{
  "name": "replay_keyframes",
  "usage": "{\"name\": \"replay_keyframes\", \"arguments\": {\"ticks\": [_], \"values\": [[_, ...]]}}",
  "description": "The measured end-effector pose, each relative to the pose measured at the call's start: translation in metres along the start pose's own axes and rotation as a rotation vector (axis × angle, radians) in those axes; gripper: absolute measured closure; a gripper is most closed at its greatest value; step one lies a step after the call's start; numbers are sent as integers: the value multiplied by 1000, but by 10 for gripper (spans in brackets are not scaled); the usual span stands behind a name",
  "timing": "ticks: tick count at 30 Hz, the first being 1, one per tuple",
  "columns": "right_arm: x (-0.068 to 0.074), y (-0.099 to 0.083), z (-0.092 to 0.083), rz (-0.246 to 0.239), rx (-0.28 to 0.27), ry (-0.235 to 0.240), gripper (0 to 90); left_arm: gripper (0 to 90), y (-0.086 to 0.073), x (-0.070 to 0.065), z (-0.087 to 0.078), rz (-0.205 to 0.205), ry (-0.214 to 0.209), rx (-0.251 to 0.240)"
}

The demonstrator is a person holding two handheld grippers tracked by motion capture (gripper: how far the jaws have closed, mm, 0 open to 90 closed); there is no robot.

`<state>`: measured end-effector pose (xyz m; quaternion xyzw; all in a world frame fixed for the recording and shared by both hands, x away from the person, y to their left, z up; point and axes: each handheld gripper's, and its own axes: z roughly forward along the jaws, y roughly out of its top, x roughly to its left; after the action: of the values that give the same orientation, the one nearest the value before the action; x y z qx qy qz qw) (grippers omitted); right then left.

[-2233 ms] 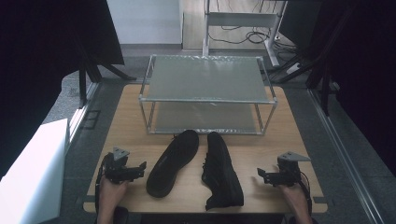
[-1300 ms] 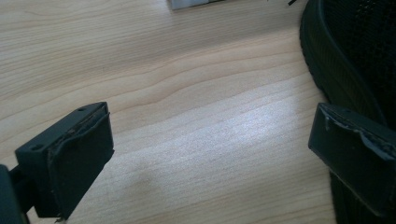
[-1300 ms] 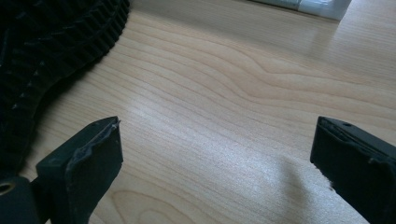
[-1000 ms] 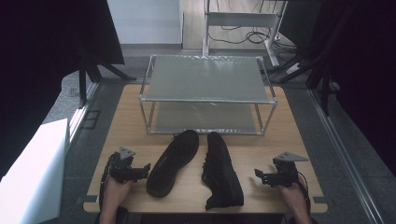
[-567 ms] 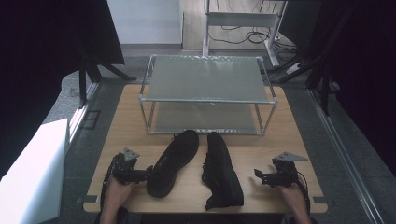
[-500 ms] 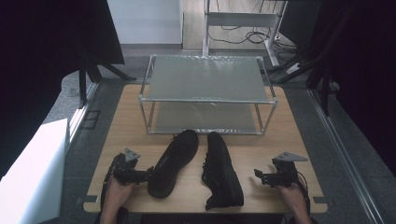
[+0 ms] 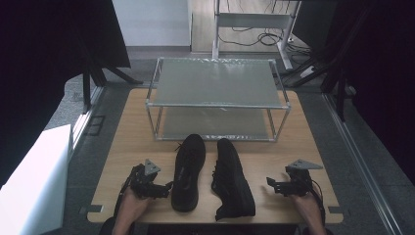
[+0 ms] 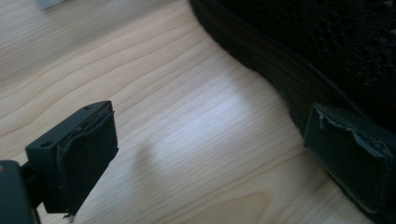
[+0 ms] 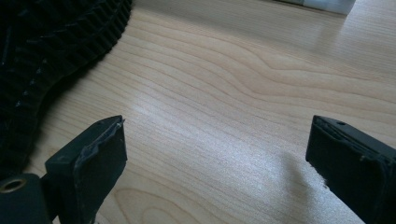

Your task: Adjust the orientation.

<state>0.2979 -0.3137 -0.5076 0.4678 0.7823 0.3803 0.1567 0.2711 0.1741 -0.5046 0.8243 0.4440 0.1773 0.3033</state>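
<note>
Black mesh is crowding my open left gripper [image 7: 164, 187] beside the left shoe [image 7: 189, 171]; pushing instead of pinching risks shoving it away. My right gripper [image 7: 275, 184] is idling open.

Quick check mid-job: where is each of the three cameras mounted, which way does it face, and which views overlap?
High view: above the person's side, looking forward and down on the wooden table, two-tier rack, both black shoes, both hands and grippers.
Left gripper view: on the left gripper, looking along its open jaws at the left shoe.
Right gripper view: on the right gripper, jaws open over bare wood, right shoe at its edge.
Shared: high and left gripper views both show the left shoe.
</note>
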Motion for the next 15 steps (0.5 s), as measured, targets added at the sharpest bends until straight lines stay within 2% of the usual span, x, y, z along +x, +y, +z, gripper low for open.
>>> {"name": "replay_keyframes", "arguments": {"ticks": [3,11,15], "values": [[0,0,0,-1,2,0,58,26,3,-8,4,28,3,11],[0,0,0,0,2,2,57,19,8,-23,11,69,-12,10],[0,0,0,2,3,4,57,9,9,-22,11,63,-19,12]]}}
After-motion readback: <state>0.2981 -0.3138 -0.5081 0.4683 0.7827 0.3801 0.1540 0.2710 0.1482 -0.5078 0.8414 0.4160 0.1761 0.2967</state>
